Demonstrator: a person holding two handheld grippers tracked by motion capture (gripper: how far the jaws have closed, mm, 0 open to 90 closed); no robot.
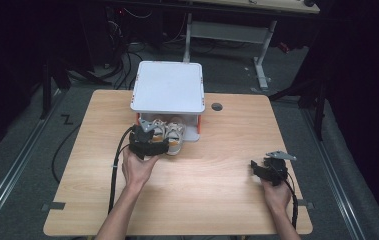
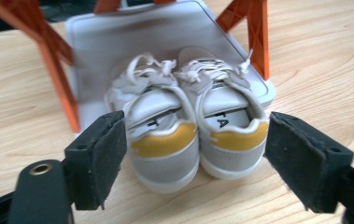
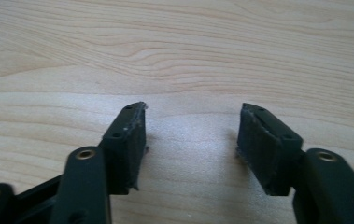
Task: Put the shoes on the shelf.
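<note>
The left gripper (image 2: 193,158) stands wide open just behind the pair of sneakers (image 2: 188,126) set on the rack's lower shelf (image 2: 118,42), seemingly letting go, so it should next back clear, while the right gripper (image 3: 191,140) rests partly open and empty over the table (image 3: 174,56).

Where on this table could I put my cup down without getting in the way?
The broad bare wood between the left tool and the right tool is free, as is the table to the right of the white rack. The left edge is bare too. It is crowded in front of the rack, where the shoes sit between the left tool's open jaws.
</note>
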